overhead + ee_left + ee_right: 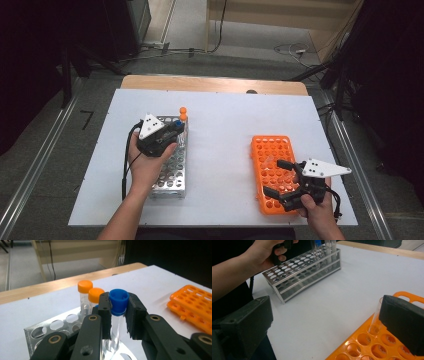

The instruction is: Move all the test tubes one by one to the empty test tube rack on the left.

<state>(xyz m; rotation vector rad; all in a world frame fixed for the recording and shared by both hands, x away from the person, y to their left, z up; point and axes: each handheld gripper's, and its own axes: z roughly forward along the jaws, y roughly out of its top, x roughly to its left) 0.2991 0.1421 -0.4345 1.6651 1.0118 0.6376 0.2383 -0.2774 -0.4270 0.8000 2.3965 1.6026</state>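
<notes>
My left gripper (119,305) is shut on a clear tube with a blue cap (118,300), its pads pressing just under the cap. The tube stands upright, with its lower end down in the metal rack (50,327). Two orange-capped tubes (90,291) stand in the rack just beyond it. From above, this gripper (179,124) is at the far end of the metal rack (172,175). My right gripper (275,177) hangs open over the orange rack (270,147). An uncapped clear tube (375,317) stands in the orange rack (367,345), beside the right jaw and apart from the left one.
The white table top (220,135) lies between the two racks. The metal rack (297,272) has several free holes at its near end. A wooden edge (215,84) runs along the far side. Cables lie on the floor beyond.
</notes>
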